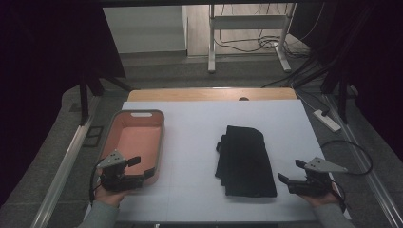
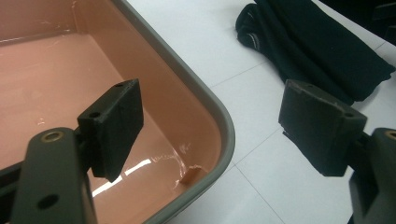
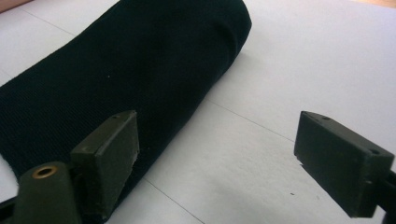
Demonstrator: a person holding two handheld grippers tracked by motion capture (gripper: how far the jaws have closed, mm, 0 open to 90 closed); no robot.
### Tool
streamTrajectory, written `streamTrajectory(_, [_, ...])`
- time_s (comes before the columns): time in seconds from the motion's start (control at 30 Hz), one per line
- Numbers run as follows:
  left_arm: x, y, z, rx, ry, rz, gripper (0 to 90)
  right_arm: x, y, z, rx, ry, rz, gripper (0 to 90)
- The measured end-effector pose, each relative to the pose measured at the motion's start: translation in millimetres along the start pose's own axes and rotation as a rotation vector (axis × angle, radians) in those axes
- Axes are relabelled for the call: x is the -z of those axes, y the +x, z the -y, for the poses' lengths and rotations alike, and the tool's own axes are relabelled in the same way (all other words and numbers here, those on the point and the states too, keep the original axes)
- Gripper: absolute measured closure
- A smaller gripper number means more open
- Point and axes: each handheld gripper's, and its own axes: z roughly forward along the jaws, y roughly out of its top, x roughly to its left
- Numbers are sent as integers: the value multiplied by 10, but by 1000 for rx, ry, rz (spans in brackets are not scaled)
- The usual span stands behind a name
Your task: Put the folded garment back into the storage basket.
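At the left of the white table [image 1: 199, 118] stands a pink basin [image 1: 138, 142] with a grey rim. Nothing lies in it, as far as the high view and the left gripper view show; its near inner wall seems chipped at the corner, though glare makes that hard to judge. The left gripper [image 1: 135, 168] hovers over the basin's near right corner, held in the person's left hand [image 1: 110, 194], jaws spread wide and holding nothing. A folded black cloth [image 1: 244, 161] lies flat at the middle of the table, well apart from the basin. The right gripper [image 1: 290, 172] sits just beside the cloth's near right edge, low over the table, jaws wide apart and bare, pointing toward the cloth.
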Motion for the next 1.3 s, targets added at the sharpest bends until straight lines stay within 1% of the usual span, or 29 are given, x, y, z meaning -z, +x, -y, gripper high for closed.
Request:
streamTrajectory(0.43, [6,-7,3,-2,-1,1,215,-7,10,4,3,2,-2,169])
streamTrajectory(0.73, [-2,-38,-7,-9,-1,3,216,-9,3,6,1,3,1,177])
streamTrajectory(0.87, [-1,-24,-10,-3,-2,1,216,-24,12,17,6,14,-3,181])
streamTrajectory(1.13, [16,-29,-18,3,-8,1,216,-30,15,6,7,15,-3,183])
streamTrajectory(1.3, [-9,-48,-48,4,-11,8,216,-11,7,8,2,8,0,186])
